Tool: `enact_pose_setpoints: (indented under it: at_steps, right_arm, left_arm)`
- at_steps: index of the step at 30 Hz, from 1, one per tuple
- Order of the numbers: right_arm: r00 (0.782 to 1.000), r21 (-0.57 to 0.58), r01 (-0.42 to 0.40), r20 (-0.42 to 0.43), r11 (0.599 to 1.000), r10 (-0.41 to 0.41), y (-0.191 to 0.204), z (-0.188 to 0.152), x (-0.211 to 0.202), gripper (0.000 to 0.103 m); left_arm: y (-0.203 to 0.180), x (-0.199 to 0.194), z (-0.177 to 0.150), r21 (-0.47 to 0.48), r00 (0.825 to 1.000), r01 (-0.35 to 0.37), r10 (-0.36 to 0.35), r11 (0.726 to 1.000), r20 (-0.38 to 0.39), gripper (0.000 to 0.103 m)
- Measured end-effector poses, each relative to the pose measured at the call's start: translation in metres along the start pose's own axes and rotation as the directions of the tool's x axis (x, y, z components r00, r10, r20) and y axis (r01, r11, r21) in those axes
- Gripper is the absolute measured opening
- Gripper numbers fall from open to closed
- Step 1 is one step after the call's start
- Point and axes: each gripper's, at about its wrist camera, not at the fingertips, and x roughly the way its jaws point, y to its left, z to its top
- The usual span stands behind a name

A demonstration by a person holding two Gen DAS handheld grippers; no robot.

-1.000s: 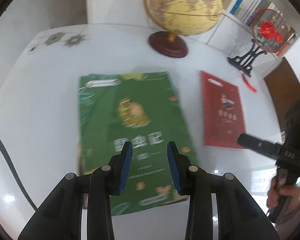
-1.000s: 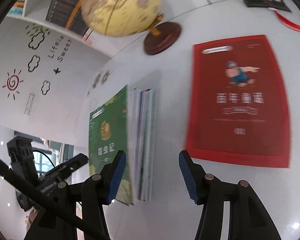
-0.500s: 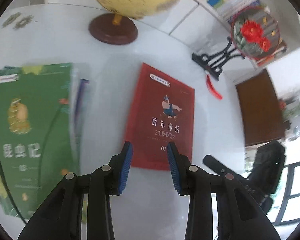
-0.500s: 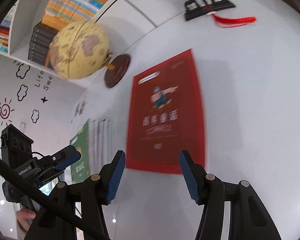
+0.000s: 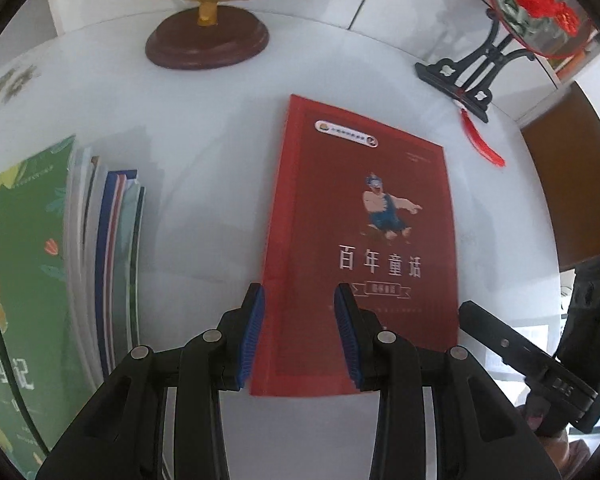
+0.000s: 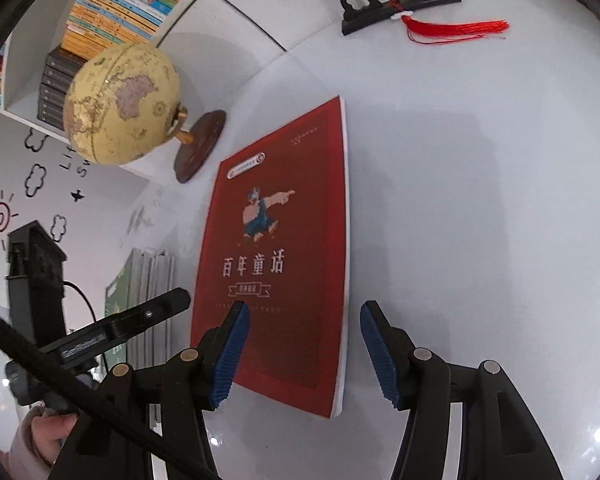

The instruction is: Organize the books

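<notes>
White bench (image 5: pixel 204 152) holds a red book (image 5: pixel 364 240) beside a book pile (image 5: pixel 60 264). Left tool (image 5: pixel 298 334) and right tool (image 6: pixel 300 354) hang over the red book, both apart and empty.

a shiny white table (image 5: pixel 204 128) has a yellow globe (image 6: pixel 122 104) on a brown foot at the back, a black stand (image 5: pixel 466 76) with a red tassel (image 6: pixel 456 30), a white wall with cloud and sun drawings (image 6: pixel 36 176), and a white shelf (image 6: pixel 16 110) full of colourful books.
</notes>
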Motion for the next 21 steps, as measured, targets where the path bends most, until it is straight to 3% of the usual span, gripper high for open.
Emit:
enact_pose_setpoints:
  at_steps: [5,10,14,17,20,21]
  right_arm:
    - [0.998,0.008,-0.057,0.021,0.998,0.057,-0.004,0.000,0.001,0.056]
    - [0.996,0.028,-0.084,0.030,0.996,0.083,-0.005,-0.001,0.001,0.059]
    - [0.994,0.058,-0.106,0.028,0.993,0.104,-0.006,-0.001,0.001,0.064]
    - [0.988,0.111,-0.157,0.003,0.981,0.157,-0.011,0.002,0.000,0.064]
    - [0.926,0.089,-0.373,0.096,0.924,0.365,-0.012,-0.001,-0.022,0.053]
    - [0.921,0.038,-0.386,0.075,0.922,0.382,-0.003,-0.001,-0.025,0.052]
  left_arm:
    - [0.008,0.013,0.002,-0.023,0.999,0.010,-0.011,1.000,-0.032,0.038]
    - [0.009,0.017,0.003,-0.040,0.996,0.078,-0.080,0.996,-0.035,0.059]
    - [-0.002,0.019,0.000,0.028,0.998,0.051,-0.050,0.998,-0.046,0.060]
    - [0.003,0.015,-0.002,0.018,0.996,0.083,-0.082,0.996,-0.036,0.060]
    - [-0.002,0.015,-0.005,0.049,0.996,0.083,-0.081,0.995,-0.048,0.058]
    - [-0.004,0.015,-0.007,0.055,0.996,0.077,-0.075,0.996,-0.045,0.058]
